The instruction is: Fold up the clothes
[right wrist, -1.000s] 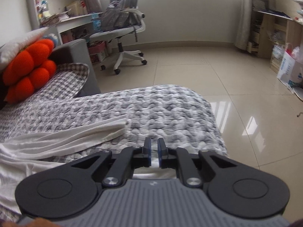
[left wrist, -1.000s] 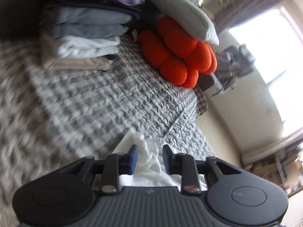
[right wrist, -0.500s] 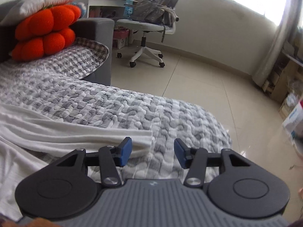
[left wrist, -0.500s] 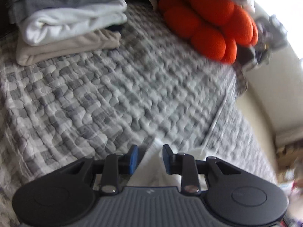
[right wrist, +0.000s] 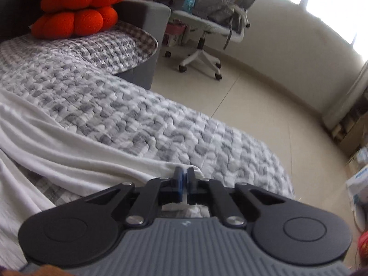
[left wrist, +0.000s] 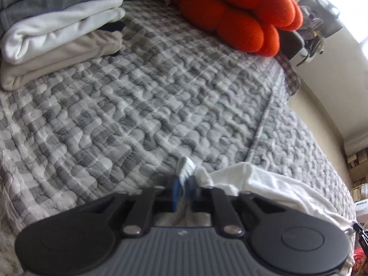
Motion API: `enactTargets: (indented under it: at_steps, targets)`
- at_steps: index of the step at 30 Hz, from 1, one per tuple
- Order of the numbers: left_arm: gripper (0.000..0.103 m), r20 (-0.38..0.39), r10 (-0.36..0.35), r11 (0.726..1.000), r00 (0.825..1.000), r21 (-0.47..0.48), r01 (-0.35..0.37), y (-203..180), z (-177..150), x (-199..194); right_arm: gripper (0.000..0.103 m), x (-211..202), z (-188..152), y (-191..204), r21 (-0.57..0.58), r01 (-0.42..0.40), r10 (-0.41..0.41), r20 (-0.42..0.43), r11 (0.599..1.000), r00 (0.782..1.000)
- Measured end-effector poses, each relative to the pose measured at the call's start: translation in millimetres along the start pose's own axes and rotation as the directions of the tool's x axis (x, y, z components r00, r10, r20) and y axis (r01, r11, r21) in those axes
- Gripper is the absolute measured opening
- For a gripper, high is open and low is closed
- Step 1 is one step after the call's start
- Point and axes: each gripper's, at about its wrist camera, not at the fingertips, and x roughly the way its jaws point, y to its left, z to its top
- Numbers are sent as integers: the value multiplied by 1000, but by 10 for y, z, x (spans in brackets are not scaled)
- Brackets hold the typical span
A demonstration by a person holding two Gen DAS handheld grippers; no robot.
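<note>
The left gripper (left wrist: 184, 189) has its blue-padded fingers pinched on a bunched fold of the white garment (left wrist: 271, 184), with a small tuft of cloth standing up just past the tips. The right gripper (right wrist: 183, 182) is likewise clamped, its pads nearly meeting over the hem end of a long white strip of the same garment (right wrist: 76, 151), probably a sleeve or side edge.

From both grips the cloth trails back toward the person. It lies across the grey checked quilt (left wrist: 142, 105) near the quilt's front edge, rumpled in the left view and drawn into a long loose band in the right view, so it is not yet a flat, squared packet.

Farther out, at the quilt's back left corner, a stack of folded clothes (left wrist: 57, 39) sits in tidy layers of beige, white and grey. Beside it at the back edge rests an orange cushion (left wrist: 241, 16). Beyond the quilt's far side stands an office chair (right wrist: 214, 30) on the tiled floor.

As a judgement, several pieces are already folded and piled, while the white garment is mid-fold: held at two points, with smoothing, folding over and stacking left to do.
</note>
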Motion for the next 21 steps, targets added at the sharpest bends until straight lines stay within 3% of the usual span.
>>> enactTargets:
  at_steps: [3,7,10,13,17,19,21]
  targets:
    - [5,93,-28,999,995,-31,31,51,65,-199,2,-119,75,29,-37,56,-53,59,998,997]
    - [5,247,-115,985,962,-95,142,229,232,-545,1,-384,149,-101,-49,181,-170,181,982,969]
    - [5,252,-98,986,963,-108,129,269,279,-527,1,-543,156,-213,-8,225,-217,231,974,948]
    - [5,244,-72,986,967,-127,106,324,308,-474,1,-427,82,-294,11,246,-244,174,969,954]
    - [5,248,-69,981,966,-157,111,390,318,-478,1,-66,-137,-430,21,281,-281,31,960,959]
    - [5,260,-78,977,962,-174,126,379,368,-481,1,-9,-164,-507,66,264,-266,25,962,964]
    - [5,274,-88,971,958,-192,144,351,443,-463,1,-97,-83,-514,107,296,-305,89,949,948]
